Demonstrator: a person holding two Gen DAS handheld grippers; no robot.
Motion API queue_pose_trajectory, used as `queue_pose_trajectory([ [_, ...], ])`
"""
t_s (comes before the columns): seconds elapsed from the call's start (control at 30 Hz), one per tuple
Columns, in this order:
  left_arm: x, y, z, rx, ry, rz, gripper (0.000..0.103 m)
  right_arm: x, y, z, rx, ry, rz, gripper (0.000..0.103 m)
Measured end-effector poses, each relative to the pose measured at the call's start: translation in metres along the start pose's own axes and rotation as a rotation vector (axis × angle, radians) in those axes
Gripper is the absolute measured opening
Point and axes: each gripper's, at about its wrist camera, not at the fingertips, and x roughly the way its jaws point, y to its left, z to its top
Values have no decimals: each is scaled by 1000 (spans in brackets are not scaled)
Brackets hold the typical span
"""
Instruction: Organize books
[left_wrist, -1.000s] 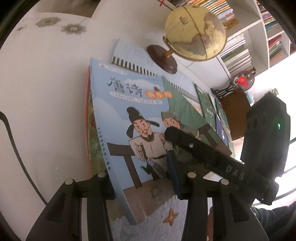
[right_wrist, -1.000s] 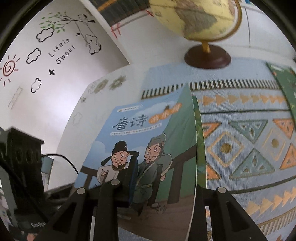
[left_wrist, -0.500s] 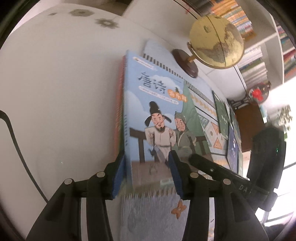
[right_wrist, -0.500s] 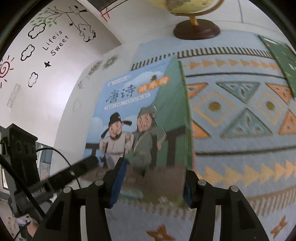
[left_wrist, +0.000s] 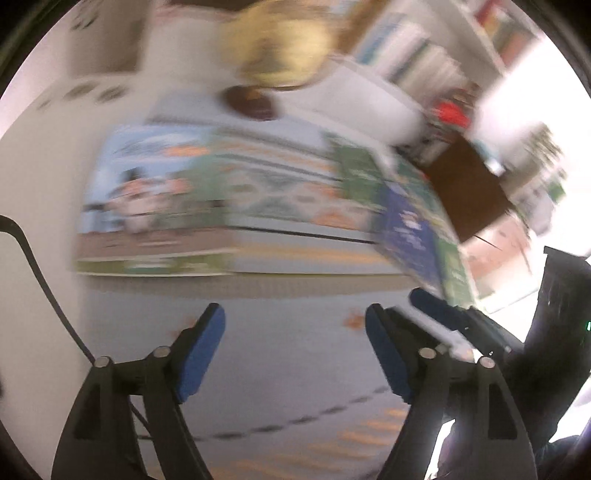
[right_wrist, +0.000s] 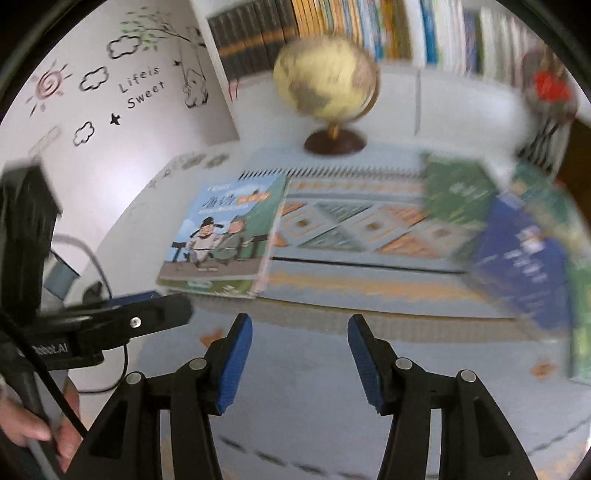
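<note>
Two tools are in view: the left tool (left_wrist: 295, 343) and the right tool (right_wrist: 300, 347). One globe (right_wrist: 327, 86) stands behind one patterned mat (right_wrist: 369, 229). One cartoon book (right_wrist: 225, 236) lies on top of a stack at the left; the blurred books at the right (right_wrist: 517, 251) cannot be counted.

Cartoon-cover book (right_wrist: 225, 240) flat atop stack, mat's left end; blue book (right_wrist: 524, 258), green books (right_wrist: 458, 184) right.

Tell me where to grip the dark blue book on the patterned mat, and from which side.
Take the dark blue book by its near edge, coming in low from the front. It lies flat across green books, so only its edges offer a pinch. The right gripper is open, empty and closest, so it probably suits best.
</note>
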Motion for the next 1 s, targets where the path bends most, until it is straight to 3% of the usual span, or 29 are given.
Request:
queue_pose_trajectory([
  [0.07,-1,-45,-8,63,-28,-17,80,-33,-20,-17,6,-33,-44,58],
  [0.17,2,-108,-21,159,-76,19,83,-76,-60,-45,77,-55,-96,62],
  [0.33,14,-189,-39,229,-123,-33,99,-144,-132,-89,229,-109,-186,71],
  [0.4,23,-211,-42,242,-117,-55,101,-163,-162,-102,282,-119,-239,72],
  [0.5,52,-249,-40,306,-39,-90,101,-177,-199,-113,352,-95,-281,73],
  [0.7,125,-295,-31,354,71,-185,101,-175,-260,-122,391,-64,-380,73],
  [0.87,178,-324,-18,403,125,-147,101,-155,-307,-104,378,7,-448,73],
  [1.0,221,-319,-3,359,208,-148,101,-126,-357,-85,418,100,-480,73],
])
